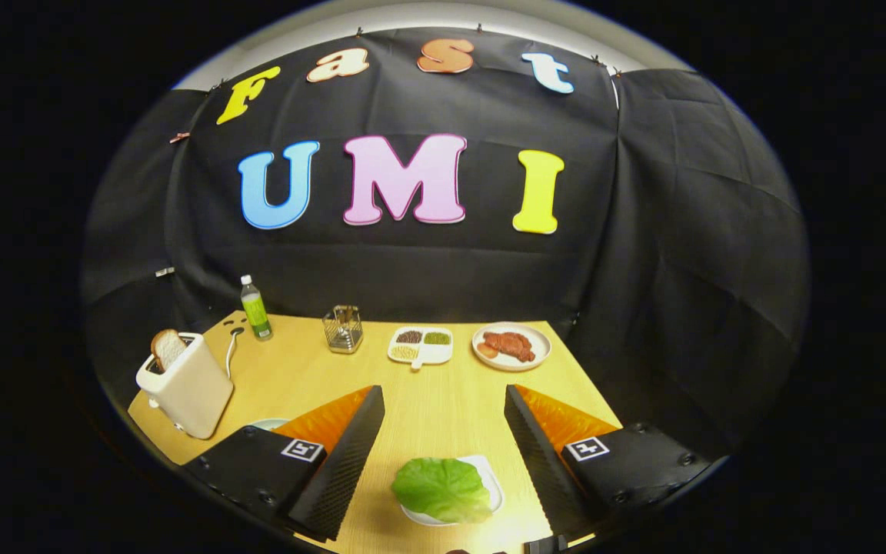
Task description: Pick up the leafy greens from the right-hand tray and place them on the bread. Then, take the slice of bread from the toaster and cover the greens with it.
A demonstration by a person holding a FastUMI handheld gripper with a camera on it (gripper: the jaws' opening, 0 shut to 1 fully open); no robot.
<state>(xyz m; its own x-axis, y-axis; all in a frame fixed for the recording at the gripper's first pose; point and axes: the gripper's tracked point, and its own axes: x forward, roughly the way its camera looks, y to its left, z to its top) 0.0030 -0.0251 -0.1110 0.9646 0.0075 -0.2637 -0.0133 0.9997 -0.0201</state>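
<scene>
A light wooden tabletop (pixel 443 400) fills the middle of the booth and carries everything else. Largest on it is the white toaster (pixel 185 388), standing near the left edge, well to the left of the tongs (pixel 443 438), with a slice of bread (pixel 168 348) sticking up out of its slot and a white cord trailing from it toward the back. The tongs are released: their two fingers stand wide apart over the wood, touching nothing, and between them, toward their bases, sits a small white tray (pixel 489 475) with the leafy greens (pixel 441 488) lying on it; the single broad leaf covers most of the tray and hangs slightly over its near rim. Just beyond the left finger a pale rim of a plate (pixel 268 423) peeps out; what lies on it is hidden. Well beyond the fingertips, along the back of the tabletop, stand four things in a row. On the right is a round plate of reddish meat slices (pixel 511 345); just beside it to the left is a white divided dish (pixel 421 345) holding dark, green and pale grains in separate compartments; further left is a small clear glass holder (pixel 344 328); and at the far left, behind the toaster, stands an upright bottle (pixel 256 308) with a green label and a white cap.
</scene>
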